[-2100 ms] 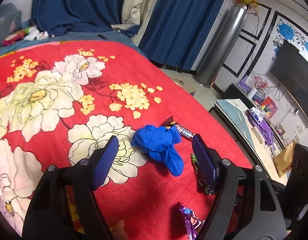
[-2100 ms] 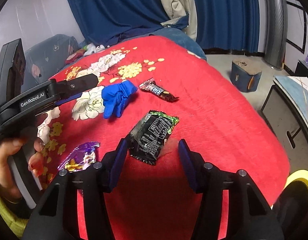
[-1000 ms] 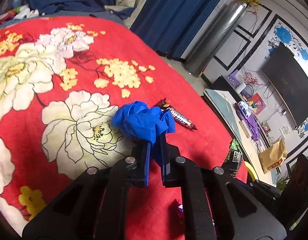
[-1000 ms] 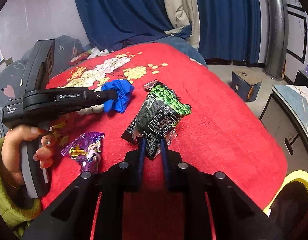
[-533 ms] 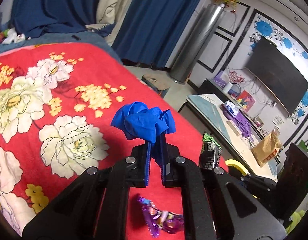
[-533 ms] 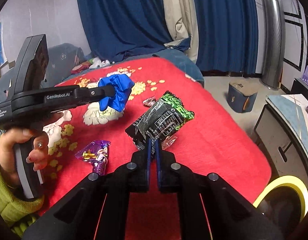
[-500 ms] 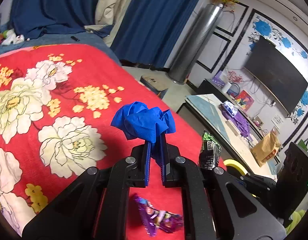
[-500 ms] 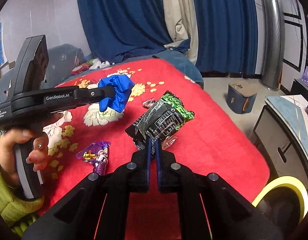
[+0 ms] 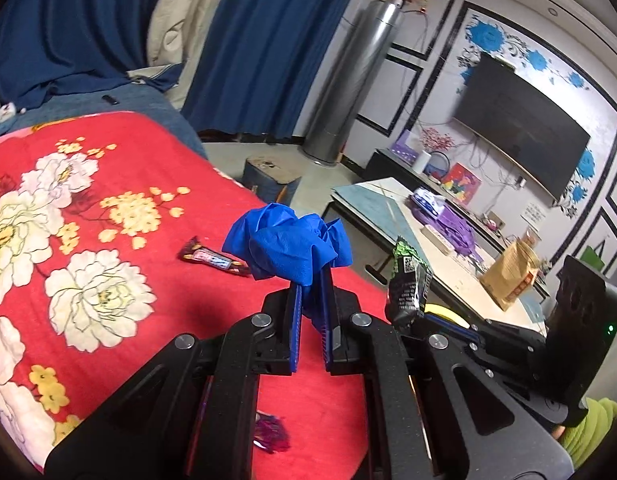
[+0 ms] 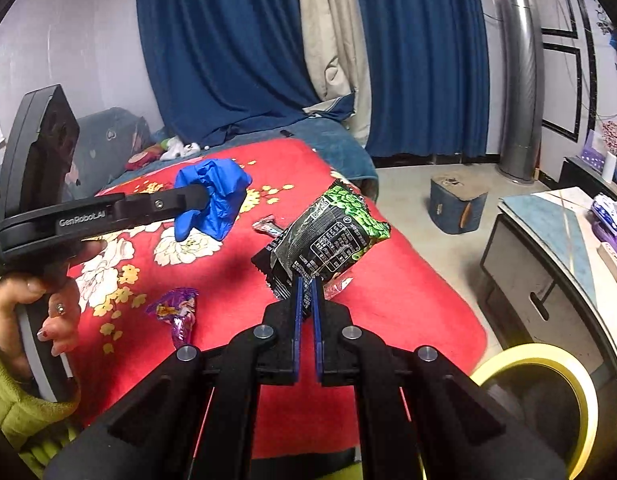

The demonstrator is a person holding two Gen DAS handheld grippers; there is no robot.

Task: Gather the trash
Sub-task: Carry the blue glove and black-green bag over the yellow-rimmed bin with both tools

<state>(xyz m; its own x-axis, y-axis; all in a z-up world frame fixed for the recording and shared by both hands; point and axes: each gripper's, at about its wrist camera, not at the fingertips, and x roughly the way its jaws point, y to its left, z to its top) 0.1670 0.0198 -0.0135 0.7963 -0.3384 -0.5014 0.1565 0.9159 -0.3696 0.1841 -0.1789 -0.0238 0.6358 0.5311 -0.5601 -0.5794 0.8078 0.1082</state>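
My left gripper (image 9: 310, 292) is shut on a crumpled blue glove (image 9: 286, 246), lifted above the red flowered blanket (image 9: 88, 220). From the right wrist view the same blue glove (image 10: 212, 196) bulges from the left gripper (image 10: 206, 196) at the left. A black and green snack bag (image 10: 328, 236) is pinched by its lower edge in my shut right gripper (image 10: 306, 280), also raised off the bed. That snack bag (image 9: 408, 286) shows at the right of the left wrist view. A brown candy bar wrapper (image 9: 214, 260) and a purple wrapper (image 10: 176, 310) lie on the blanket.
A yellow-rimmed bin (image 10: 540, 396) stands on the floor beside the bed, low right. A cluttered low table (image 9: 448, 248), a blue stool (image 10: 456, 204) and a tall silver unit (image 10: 520, 92) stand beyond. Blue curtains hang behind. A person's hand (image 10: 48, 312) grips the left handle.
Both grippers have risen off the blanket with their loads and swung right toward the room side. The right jaws closed tighter on the snack bag. The bin's rim shows more.
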